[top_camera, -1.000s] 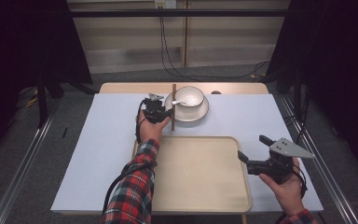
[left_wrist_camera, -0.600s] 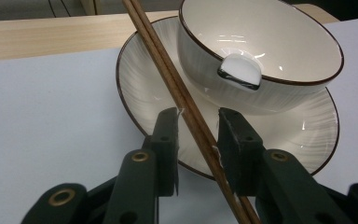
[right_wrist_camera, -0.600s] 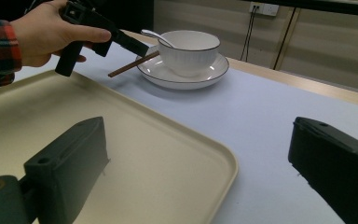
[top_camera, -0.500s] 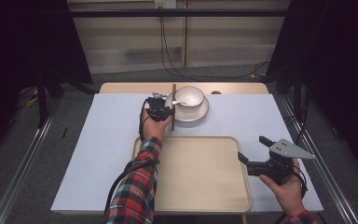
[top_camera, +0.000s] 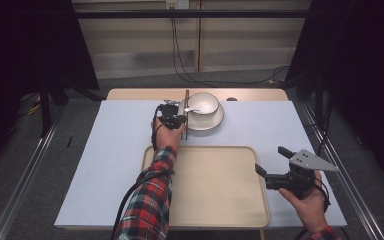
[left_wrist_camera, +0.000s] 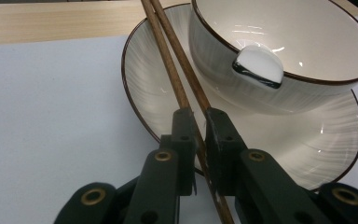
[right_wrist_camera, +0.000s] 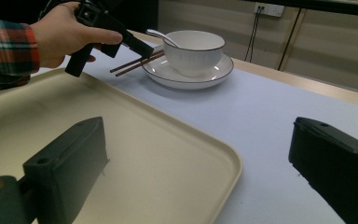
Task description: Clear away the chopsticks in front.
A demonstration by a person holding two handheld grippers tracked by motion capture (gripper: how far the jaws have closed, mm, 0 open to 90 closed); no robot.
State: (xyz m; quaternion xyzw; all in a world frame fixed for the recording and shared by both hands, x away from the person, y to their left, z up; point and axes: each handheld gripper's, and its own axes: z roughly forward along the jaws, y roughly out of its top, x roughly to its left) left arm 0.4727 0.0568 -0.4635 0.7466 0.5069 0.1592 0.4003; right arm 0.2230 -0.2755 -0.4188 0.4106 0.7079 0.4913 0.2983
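High view: left gripper [top_camera: 179,120] reaching to the left rim of the plate [top_camera: 215,121], jaws having just been closing on the chopsticks [top_camera: 186,111] lying across that rim. Bowl [top_camera: 203,104] sitting on the plate, spoon [top_camera: 190,110] leaning inside. Right gripper [top_camera: 270,167] hanging at the right edge of the tray [top_camera: 215,190], jaws spread wide, holding nothing.

Left gripper view: left gripper [left_wrist_camera: 200,130] pinching the chopsticks [left_wrist_camera: 175,70], pads pressing on both sides, sticks resting on the plate [left_wrist_camera: 307,149] beside the bowl [left_wrist_camera: 284,51].

Right gripper view: right gripper [right_wrist_camera: 200,154] gaping over the tray [right_wrist_camera: 144,154] corner and the white tabletop [right_wrist_camera: 270,116].
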